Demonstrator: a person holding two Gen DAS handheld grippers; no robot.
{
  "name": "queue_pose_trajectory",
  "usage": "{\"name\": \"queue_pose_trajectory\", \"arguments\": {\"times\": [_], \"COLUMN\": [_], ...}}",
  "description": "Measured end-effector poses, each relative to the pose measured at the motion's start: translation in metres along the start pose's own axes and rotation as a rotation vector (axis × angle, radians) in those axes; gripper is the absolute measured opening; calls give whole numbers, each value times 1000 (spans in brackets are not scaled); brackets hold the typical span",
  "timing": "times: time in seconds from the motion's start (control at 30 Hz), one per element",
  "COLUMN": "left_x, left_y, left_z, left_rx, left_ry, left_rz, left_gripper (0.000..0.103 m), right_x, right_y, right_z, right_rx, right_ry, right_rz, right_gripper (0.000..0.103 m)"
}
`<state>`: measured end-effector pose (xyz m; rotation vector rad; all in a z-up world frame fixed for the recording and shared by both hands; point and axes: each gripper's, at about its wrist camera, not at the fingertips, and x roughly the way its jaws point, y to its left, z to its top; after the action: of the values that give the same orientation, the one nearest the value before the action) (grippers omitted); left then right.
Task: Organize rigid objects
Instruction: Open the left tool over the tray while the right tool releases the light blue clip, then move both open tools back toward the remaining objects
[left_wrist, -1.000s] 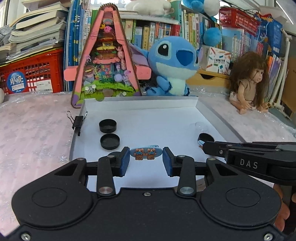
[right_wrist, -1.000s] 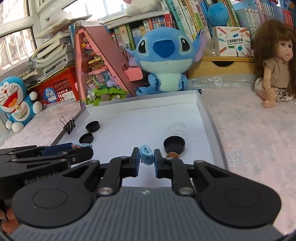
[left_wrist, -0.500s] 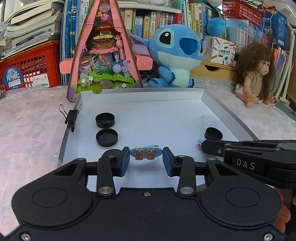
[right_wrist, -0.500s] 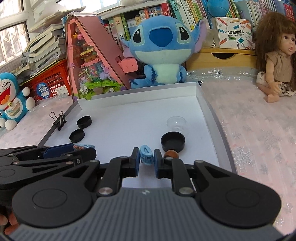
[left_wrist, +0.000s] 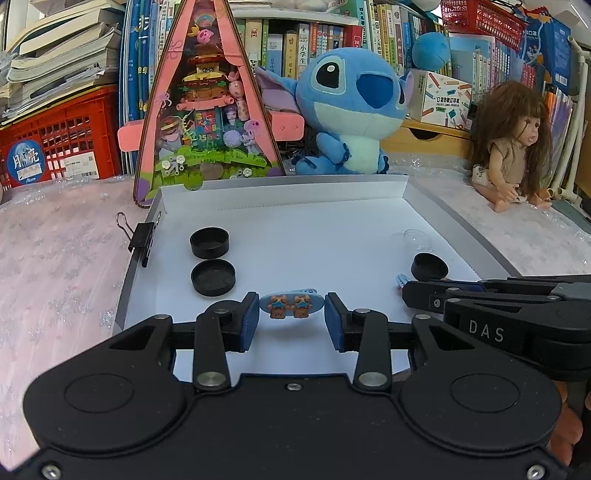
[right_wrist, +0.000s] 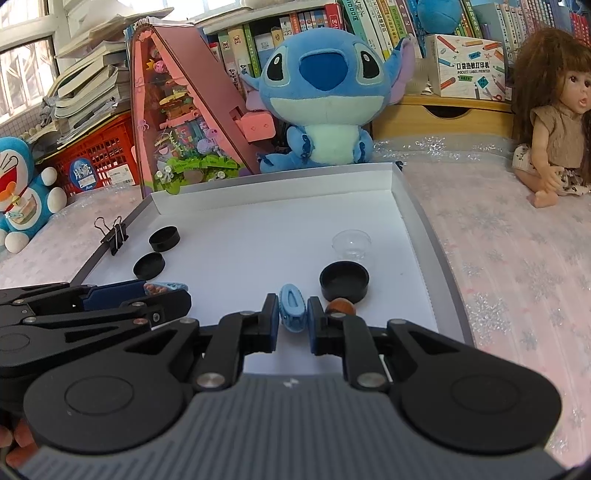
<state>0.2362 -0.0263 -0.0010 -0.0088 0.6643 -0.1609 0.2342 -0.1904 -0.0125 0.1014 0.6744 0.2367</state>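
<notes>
A blue hair clip with two bear figures (left_wrist: 291, 305) lies between the open fingers of my left gripper (left_wrist: 291, 321), with gaps on both sides. My right gripper (right_wrist: 291, 317) is shut on a plain light-blue hair clip (right_wrist: 292, 307) just above the white tray (right_wrist: 240, 236). In the right wrist view the left gripper (right_wrist: 162, 291) is at the left with the bear clip (right_wrist: 166, 287). In the left wrist view the right gripper (left_wrist: 406, 291) comes in from the right.
On the tray are two black lids (left_wrist: 209, 242) (left_wrist: 213, 277) at the left, a black lid (right_wrist: 344, 280), a clear cup (right_wrist: 351, 243) and a brown ball (right_wrist: 340, 307) at the right. A binder clip (left_wrist: 142, 238) grips the left rim. Plush toys, a doll and books stand behind.
Both grippers have drawn slightly back and up from the tray, so more of it shows. The right gripper stays shut on the blue clip; the left stays open around the bear clip.
</notes>
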Motion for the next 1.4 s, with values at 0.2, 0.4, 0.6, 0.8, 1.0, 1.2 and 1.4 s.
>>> {"name": "queue_pose_trajectory", "arguments": {"times": [0.2, 0.4, 0.6, 0.8, 1.0, 1.2, 1.4], "left_x": [0, -1, -5, -19, -36, -56, -76], "left_y": [-1, 0, -1, -3, -5, -6, -7], "left_z": [-1, 0, 1, 3, 2, -4, -11], "left_rx": [2, 0, 11, 27, 45, 62, 70], "left_ry": [0, 1, -12, -36, -62, -78, -94], "left_rz": [2, 3, 13, 19, 22, 12, -10], "left_gripper": [37, 37, 37, 44, 62, 75, 78], "right_x": [0, 0, -5, -19, -34, -54, -71], "right_y": [0, 0, 2, 1, -2, -1, 0], "right_z": [0, 0, 2, 6, 6, 2, -7], "right_rx": [-1, -2, -5, -5, -10, -49, -80], "right_ry": [-1, -2, -17, -47, -76, -115, -140], "right_rz": [-1, 3, 11, 18, 10, 0, -3], "right_gripper": [20, 21, 26, 33, 45, 61, 70]}}
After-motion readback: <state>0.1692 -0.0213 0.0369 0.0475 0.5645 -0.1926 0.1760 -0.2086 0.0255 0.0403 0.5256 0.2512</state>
